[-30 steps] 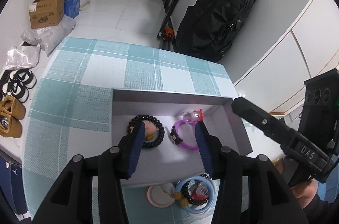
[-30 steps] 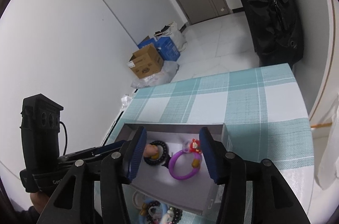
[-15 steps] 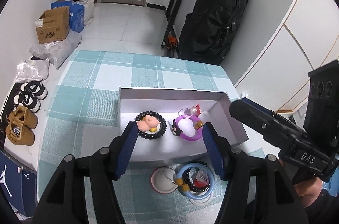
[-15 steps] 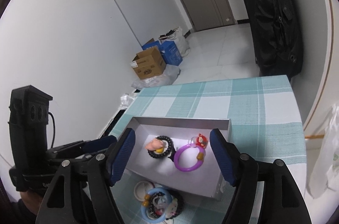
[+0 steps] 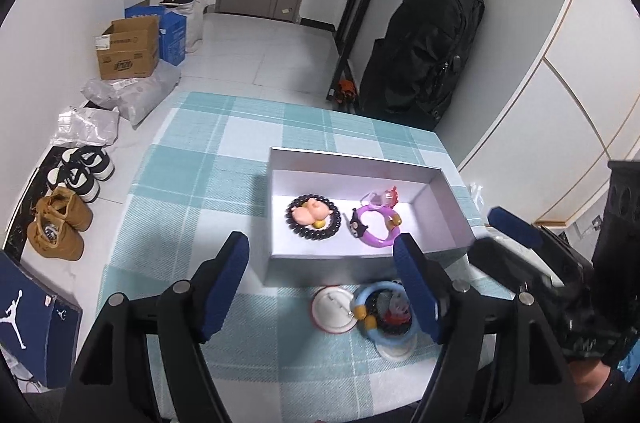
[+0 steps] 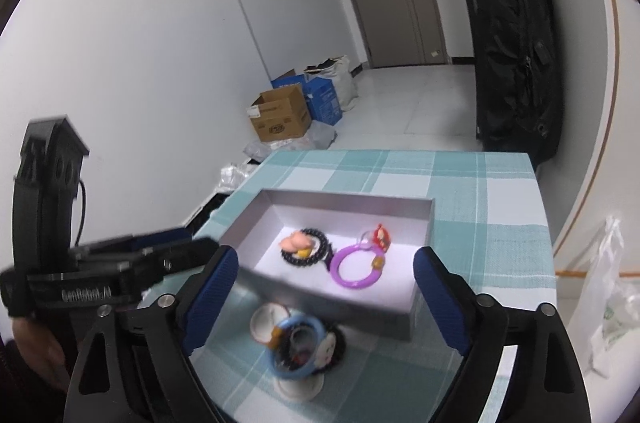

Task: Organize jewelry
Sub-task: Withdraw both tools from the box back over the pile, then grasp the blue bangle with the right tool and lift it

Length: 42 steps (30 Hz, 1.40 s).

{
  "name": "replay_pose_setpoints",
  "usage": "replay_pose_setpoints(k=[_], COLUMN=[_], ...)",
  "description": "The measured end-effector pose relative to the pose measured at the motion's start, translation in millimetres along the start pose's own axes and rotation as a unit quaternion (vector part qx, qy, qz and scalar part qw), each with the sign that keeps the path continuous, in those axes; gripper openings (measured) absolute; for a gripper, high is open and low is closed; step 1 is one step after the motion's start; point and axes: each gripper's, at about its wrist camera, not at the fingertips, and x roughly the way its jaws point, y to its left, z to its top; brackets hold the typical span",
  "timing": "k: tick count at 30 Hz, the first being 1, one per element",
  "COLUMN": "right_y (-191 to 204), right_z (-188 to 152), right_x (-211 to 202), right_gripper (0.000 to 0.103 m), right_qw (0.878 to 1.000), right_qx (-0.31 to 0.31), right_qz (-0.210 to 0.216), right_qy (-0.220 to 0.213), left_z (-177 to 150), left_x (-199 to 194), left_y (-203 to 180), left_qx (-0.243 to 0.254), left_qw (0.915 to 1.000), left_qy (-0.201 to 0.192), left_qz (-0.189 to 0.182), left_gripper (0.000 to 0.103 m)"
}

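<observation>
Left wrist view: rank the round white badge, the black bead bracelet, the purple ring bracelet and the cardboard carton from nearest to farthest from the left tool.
1. Round white badge, on the checked cloth just ahead of the left tool.
2. Black bead bracelet and purple ring bracelet, side by side in the grey box: too close to call.
3. Cardboard carton, on the floor, far left.

In front of me the surface [image 5: 192, 207] is covered by a teal and white checked cloth [image 5: 224, 151]. A shallow grey box [image 5: 448, 207] sits on it toward the right side, open at the top. Just beside the box's near wall, on the cloth, lie a round white badge [image 5: 334, 309] and a light blue ring [image 5: 380, 293] with dark beads inside it, touching each other.
</observation>
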Motion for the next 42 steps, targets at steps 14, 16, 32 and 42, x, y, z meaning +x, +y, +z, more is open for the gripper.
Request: replay_pose_setpoints(k=[14,16,32,42], right_y=[21.8,23.5,51.8,48.0], right_z=[-39.5,-43.8,-63.9,-62.2], right_x=[17.9,24.4,48.1,43.5], right_gripper=[0.1,0.099,0.07,0.058], right_qw=[0.995,0.993,0.977,0.978], right_qx=[-0.063,-0.068,-0.166,-0.165], right_qz=[-0.019,-0.021,-0.064,-0.062], right_qy=[0.074,0.09,0.117,0.113], left_z=[-16.2,-16.9,-18.2,-17.1], left_x=[-8.2,-8.4,-8.2,-8.7], left_y=[17.3,18.7,32.7,35.5], left_qx=[-0.016,-0.019,-0.051,-0.057], left_qw=[0.9994,0.9993,0.9979,0.9976], left_qy=[0.003,0.008,0.024,0.025], left_qz=[0.032,0.033,0.032,0.029], left_gripper=[0.072,0.072,0.072,0.072])
